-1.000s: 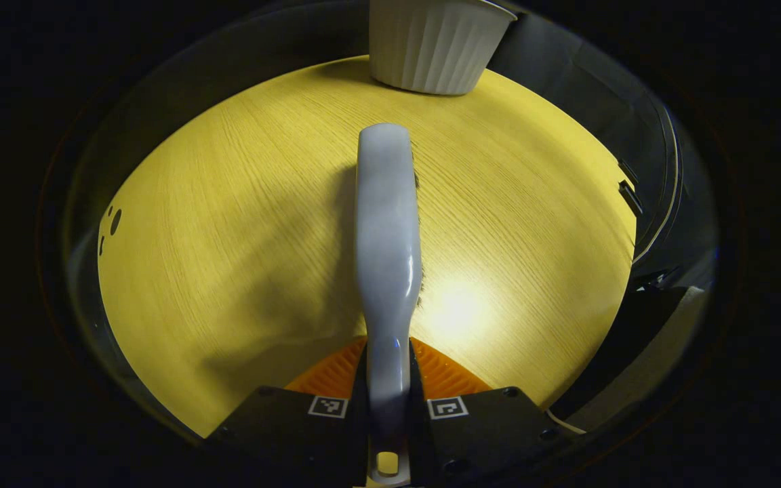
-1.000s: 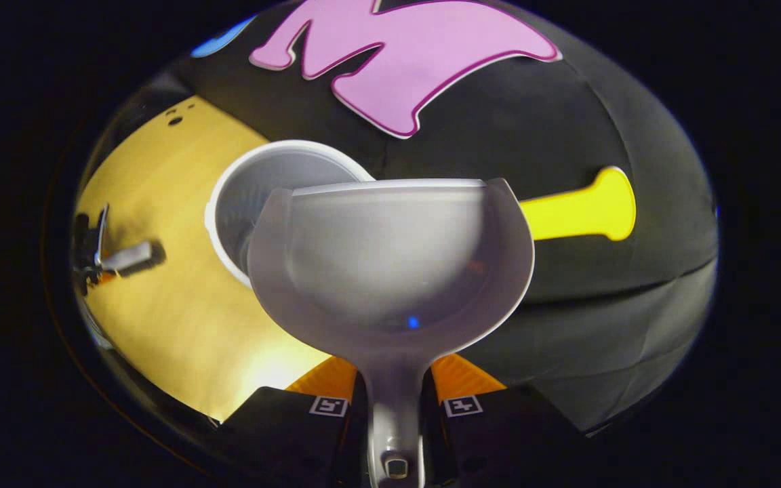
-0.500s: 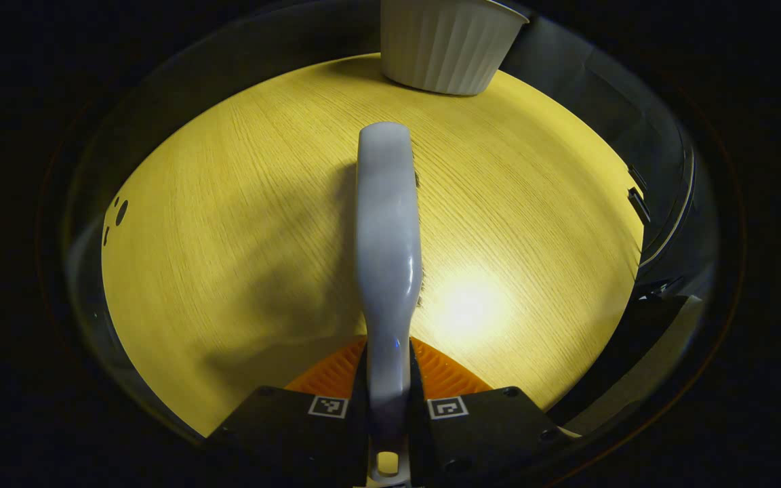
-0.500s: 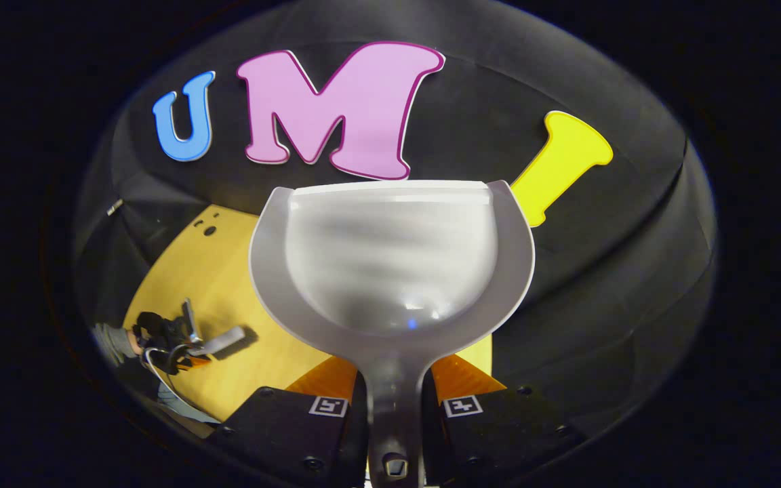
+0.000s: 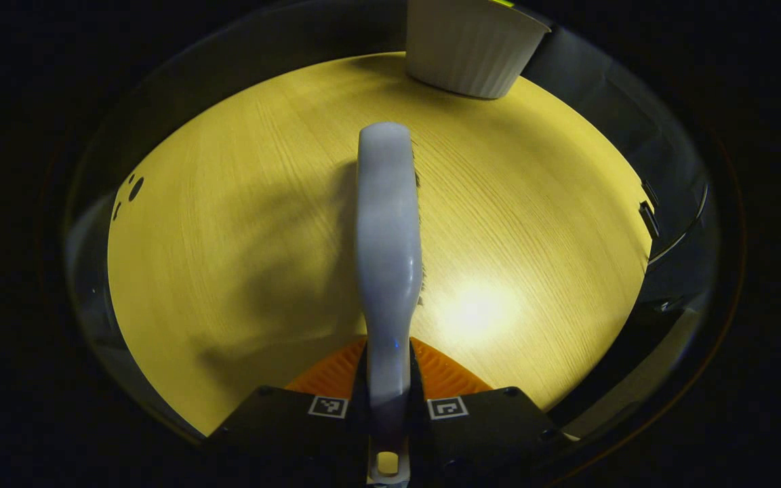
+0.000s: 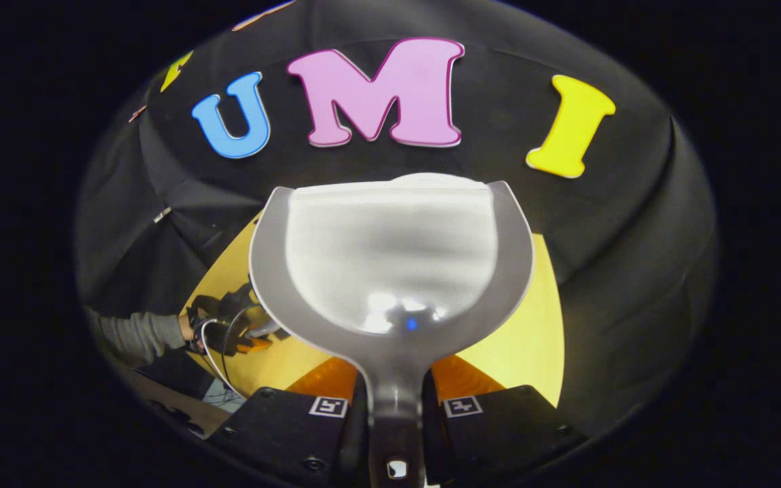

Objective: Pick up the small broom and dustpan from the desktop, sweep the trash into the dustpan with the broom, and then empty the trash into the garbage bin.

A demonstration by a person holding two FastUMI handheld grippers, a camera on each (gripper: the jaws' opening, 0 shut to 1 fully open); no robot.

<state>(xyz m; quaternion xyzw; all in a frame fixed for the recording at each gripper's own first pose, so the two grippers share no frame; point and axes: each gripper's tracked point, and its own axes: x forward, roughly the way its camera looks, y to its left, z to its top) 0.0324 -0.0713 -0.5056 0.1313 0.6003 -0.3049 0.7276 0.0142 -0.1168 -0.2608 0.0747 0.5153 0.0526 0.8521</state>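
In the left gripper view, the left gripper (image 5: 388, 407) has its fingers pinching the handle of the small broom (image 5: 388, 237) from both sides. The broom is pale and long. It sticks straight out ahead, over the yellow wooden surface (image 5: 241, 224). A few dark bristles peek out along its right edge. Its shadow falls on the wood to its left. At the far edge of the surface stands the white garbage bin (image 5: 472, 47) with ribbed sides, well apart from the broom's tip. A bright spot of light shines on the wood just right of the broom.

In the right gripper view, the right gripper (image 6: 394, 407) has its fingers pinching the thin handle of the dustpan (image 6: 390, 264). The dustpan is pale grey, held up in the air with its open scoop facing the camera. I cannot see any trash in the scoop. Behind it a curved white edge peeks over its top lip. The yellow surface (image 6: 526, 339) lies below, on both sides of the pan. Low on the left, a grey sleeve (image 6: 136, 335) reaches in, and the hand (image 6: 190, 329) at its end holds the other gripper with its loose cables, just beside the pan's left edge.
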